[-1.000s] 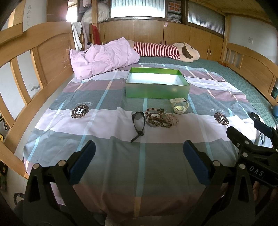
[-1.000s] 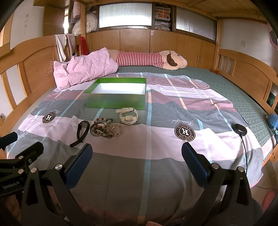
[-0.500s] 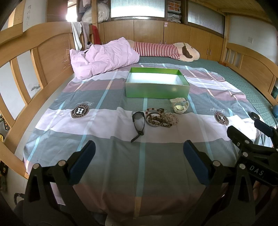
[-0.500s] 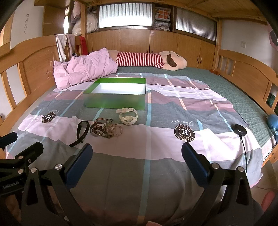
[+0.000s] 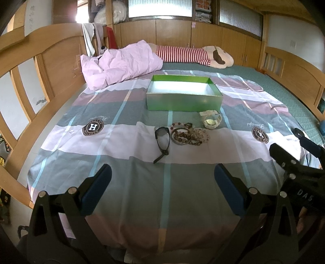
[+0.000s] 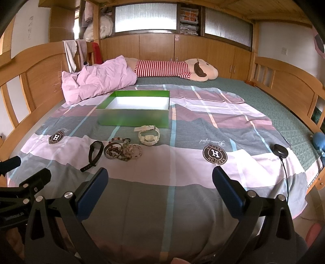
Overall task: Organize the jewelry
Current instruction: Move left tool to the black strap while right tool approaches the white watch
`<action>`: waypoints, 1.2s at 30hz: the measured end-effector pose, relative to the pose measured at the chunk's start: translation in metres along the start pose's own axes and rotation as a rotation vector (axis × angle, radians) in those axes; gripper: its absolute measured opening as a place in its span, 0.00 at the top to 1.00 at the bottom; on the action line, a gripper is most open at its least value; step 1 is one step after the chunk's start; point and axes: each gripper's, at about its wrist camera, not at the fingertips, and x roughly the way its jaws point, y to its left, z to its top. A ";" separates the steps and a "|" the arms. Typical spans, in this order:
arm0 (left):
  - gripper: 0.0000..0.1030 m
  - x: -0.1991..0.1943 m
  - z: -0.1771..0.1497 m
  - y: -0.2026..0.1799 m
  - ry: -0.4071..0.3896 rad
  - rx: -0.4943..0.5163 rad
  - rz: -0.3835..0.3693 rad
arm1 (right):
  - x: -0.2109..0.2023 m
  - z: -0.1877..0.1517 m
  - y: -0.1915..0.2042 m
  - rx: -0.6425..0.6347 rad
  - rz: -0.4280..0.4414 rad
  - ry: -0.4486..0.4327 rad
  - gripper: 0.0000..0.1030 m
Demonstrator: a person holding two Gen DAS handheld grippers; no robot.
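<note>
Left wrist view: left claw (image 5: pixel 162 178) spread wide, empty, short of the black watch (image 5: pixel 162 140) on the bed (image 5: pixel 126 193); strap's long axis runs toward camera. Judged: nothing boxed yet.

Right wrist view: right claw (image 6: pixel 159 182) wide, empty. Bracelets (image 6: pixel 121 150), white watch (image 6: pixel 148 135) lie before the green box (image 6: pixel 132 119); next, approach and pinch one.

Wooden bed frame (image 5: pixel 50 67), wall cabinets (image 6: pixel 158 48), frosted windows (image 6: pixel 145 19).

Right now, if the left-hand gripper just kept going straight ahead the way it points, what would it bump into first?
Probably the striped bedsheet itself. The left gripper is open and tilted down towards it. If it skimmed on forward, the black watch strap comes next, then the beaded bracelets. Depth is hard to judge.
</note>
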 end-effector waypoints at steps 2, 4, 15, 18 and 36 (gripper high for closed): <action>0.04 0.002 0.000 0.001 0.006 -0.001 0.006 | 0.001 0.001 -0.003 0.004 -0.002 0.003 0.02; 0.04 0.003 0.002 0.002 0.011 -0.002 0.008 | 0.001 0.002 -0.006 0.008 0.000 0.007 0.02; 0.04 -0.003 0.059 0.007 -0.080 0.065 0.039 | -0.027 0.062 -0.020 -0.034 0.000 -0.226 0.02; 0.04 -0.014 0.102 0.017 -0.172 0.055 -0.056 | -0.045 0.093 -0.025 -0.054 -0.014 -0.416 0.02; 0.04 0.168 0.074 0.021 0.249 0.040 -0.097 | 0.149 0.079 0.006 -0.144 0.104 0.018 0.02</action>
